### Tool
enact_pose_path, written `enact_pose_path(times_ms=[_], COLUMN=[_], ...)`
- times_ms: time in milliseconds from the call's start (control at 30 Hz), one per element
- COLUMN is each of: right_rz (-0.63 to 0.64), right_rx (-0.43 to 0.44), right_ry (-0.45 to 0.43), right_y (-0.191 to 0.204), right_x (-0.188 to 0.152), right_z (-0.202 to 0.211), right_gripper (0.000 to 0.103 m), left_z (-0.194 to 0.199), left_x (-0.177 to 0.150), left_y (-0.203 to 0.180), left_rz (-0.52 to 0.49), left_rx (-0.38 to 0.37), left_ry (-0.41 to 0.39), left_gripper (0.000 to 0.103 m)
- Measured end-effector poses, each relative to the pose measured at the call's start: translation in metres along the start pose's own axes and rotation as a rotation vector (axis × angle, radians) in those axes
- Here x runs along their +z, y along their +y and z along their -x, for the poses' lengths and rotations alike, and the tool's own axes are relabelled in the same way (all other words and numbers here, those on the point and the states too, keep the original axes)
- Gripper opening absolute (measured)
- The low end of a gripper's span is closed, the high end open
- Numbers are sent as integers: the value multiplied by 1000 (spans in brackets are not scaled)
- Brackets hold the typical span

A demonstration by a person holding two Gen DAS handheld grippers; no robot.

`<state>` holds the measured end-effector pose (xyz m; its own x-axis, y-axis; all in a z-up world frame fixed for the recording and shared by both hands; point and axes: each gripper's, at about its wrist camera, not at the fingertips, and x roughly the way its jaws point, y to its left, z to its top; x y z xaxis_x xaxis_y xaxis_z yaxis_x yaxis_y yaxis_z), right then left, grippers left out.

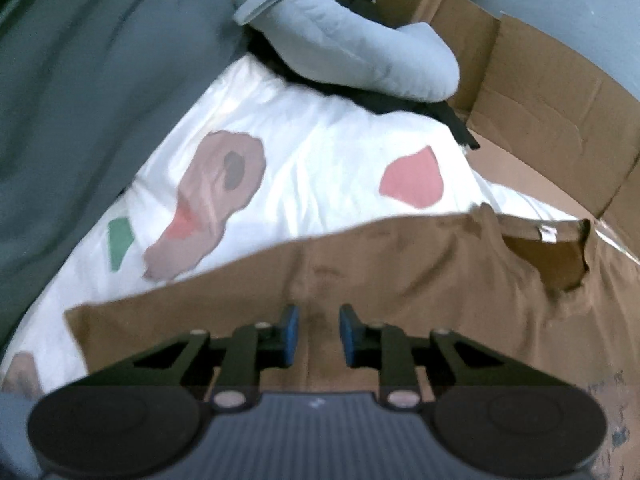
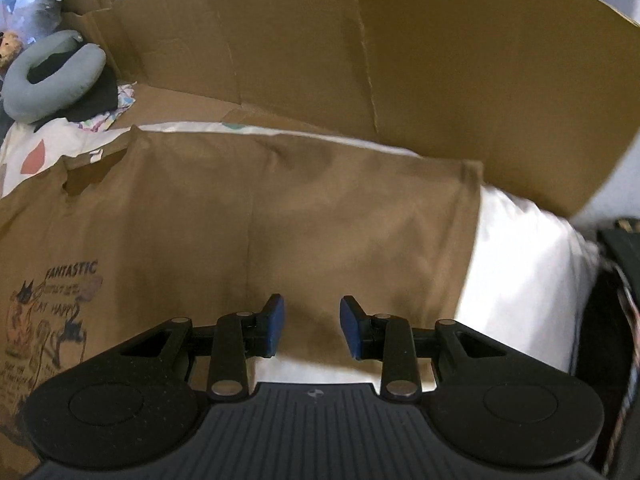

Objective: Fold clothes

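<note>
Shirt (image 2: pixel 280 220), one, brown, lies spread flat on the white printed sheet (image 1: pixel 320 160), collar at the far edge, long axis running across from left to right. Your left gripper (image 1: pixel 319 332) and right gripper (image 2: pixel 312 328) both hover over its near hem, fingers parted, pinching nothing. Only your right view shows the shirt's cat print (image 2: pixel 48 320); both show one grey neck pillow (image 1: pixel 360 56) and cardboard (image 2: pixel 400 60) behind.

one brown t-shirt (image 2: pixel 280 216), one neck pillow (image 1: pixel 352 52), two grippers.
</note>
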<state>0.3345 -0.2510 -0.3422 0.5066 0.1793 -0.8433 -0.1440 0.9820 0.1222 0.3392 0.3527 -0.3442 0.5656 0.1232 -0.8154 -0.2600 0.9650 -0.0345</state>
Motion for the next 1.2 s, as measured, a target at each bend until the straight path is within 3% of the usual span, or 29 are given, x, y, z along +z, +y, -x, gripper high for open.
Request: enact_pose_path(times_ms=[500, 733, 867, 1200], right_rz=[27, 44, 48, -3], right_rx=[-27, -57, -68, -149], right_ry=[-37, -64, -65, -59], right_y=[35, 48, 53, 58], right_x=[51, 73, 84, 105], right_z=[-68, -93, -109, -137], right_gripper=[37, 36, 36, 35], left_z=[-44, -60, -64, -73], left_x=[16, 17, 20, 27], left_y=[-9, -6, -8, -10], left_rz=[-6, 30, 26, 15], left_rx=[8, 52, 94, 122], left_ry=[-37, -25, -29, -1], left_gripper=[17, 17, 5, 4])
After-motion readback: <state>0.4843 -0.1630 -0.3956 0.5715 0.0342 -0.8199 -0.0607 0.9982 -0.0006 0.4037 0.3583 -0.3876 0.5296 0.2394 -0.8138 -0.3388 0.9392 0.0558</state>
